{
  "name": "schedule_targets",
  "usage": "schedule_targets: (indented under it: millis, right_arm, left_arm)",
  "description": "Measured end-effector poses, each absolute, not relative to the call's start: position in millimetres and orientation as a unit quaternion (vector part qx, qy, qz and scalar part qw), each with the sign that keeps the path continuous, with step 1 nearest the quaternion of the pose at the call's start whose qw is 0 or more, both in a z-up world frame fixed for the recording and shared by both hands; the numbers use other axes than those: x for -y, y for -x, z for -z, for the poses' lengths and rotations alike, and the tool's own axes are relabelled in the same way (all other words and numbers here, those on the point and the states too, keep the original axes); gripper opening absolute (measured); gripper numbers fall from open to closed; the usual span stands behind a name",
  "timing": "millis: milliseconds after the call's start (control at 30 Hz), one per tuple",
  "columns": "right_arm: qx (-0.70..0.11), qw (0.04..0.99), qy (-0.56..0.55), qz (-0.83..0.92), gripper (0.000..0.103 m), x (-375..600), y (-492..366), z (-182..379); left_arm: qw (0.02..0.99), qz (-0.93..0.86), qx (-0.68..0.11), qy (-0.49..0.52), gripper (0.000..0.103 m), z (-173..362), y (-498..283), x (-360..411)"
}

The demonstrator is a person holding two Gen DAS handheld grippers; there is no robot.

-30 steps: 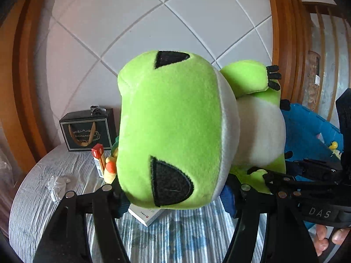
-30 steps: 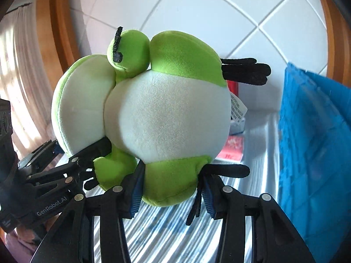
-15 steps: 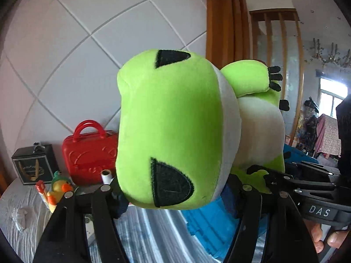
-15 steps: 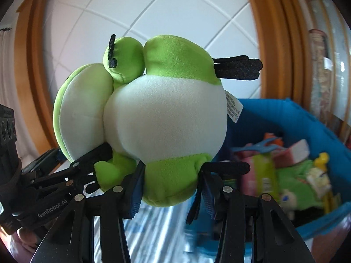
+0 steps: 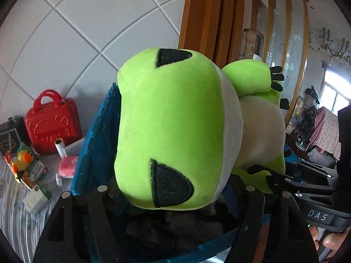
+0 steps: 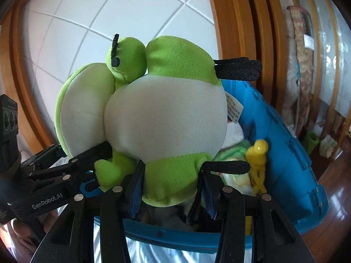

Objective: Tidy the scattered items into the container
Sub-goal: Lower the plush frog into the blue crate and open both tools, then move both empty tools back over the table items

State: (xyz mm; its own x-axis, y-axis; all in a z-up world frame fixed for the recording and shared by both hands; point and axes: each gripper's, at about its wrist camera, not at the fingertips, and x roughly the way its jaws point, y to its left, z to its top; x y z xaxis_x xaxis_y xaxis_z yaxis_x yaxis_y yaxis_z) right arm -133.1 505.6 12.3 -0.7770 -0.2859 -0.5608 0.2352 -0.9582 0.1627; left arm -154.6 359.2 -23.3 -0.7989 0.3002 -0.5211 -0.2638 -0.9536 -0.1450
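Green frog plush (image 5: 171, 129) carried between both grippers, hanging directly above the open blue container (image 6: 285, 144). Right gripper (image 6: 173, 188) pinching the frog's lower green body, blue pads pressed into the fabric on either side, white belly facing the right wrist camera. Left gripper (image 5: 175, 195) around the big green head, jaws just opened wider with the head between them; contact of its pads with the plush too hidden under the head to tell. In the left wrist view, right gripper's black fingers (image 5: 283, 179) visible at the frog's lower body. Inside the container, below the plush: a yellow plastic toy (image 6: 257, 157), pale green and white soft items, dark shapes beneath. Outside the container on the striped cloth (image 5: 15, 214), to the left: red toy suitcase (image 5: 51, 125), small white roll (image 5: 60, 150), pink packet (image 5: 68, 166), rubber duck (image 5: 22, 157), green-and-white boxes (image 5: 36, 188), dark gift bag (image 5: 9, 135) against the tiled wall (image 5: 87, 22).
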Motion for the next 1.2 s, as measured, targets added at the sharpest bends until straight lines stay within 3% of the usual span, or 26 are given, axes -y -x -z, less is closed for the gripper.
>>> schedule_targets:
  millis: [300, 500, 600, 767, 933, 1000, 1200]
  right_arm:
    - [0.075, 0.161, -0.35, 0.92, 0.05, -550.9, 146.1, 30.9]
    - [0.044, 0.152, -0.336, 0.929, 0.05, -559.7, 153.1, 41.7]
    - [0.035, 0.145, -0.326, 0.934, 0.057, -565.1, 156.2, 42.6]
    - [0.024, 0.145, -0.303, 0.941, 0.087, -563.8, 149.7, 36.6]
    - [0.024, 0.143, -0.286, 0.947, 0.101, -554.8, 136.4, 26.0]
    - [0.021, 0.136, -0.275, 0.951, 0.102, -552.6, 132.1, 21.8]
    - [-0.002, 0.12, -0.247, 0.961, 0.103, -531.2, 122.8, 11.5]
  left_arm:
    - [0.098, -0.929, 0.048, 0.354, 0.079, 49.8, 171.7, -377.2]
    - [0.052, -0.935, 0.04, 0.35, 0.08, 44.2, 160.0, -374.5]
    - [0.042, -0.942, 0.041, 0.332, 0.081, 34.5, 151.4, -366.6]
    - [0.009, -0.957, 0.016, 0.29, 0.093, 18.7, 127.3, -365.4]
    - [-0.004, -0.966, -0.002, 0.26, 0.096, 4.2, 108.5, -363.3]
    - [-0.011, -0.97, -0.004, 0.244, 0.101, -0.5, 98.7, -358.2]
    - [-0.059, -0.978, 0.0, 0.2, 0.102, -12.7, 64.7, -322.8]
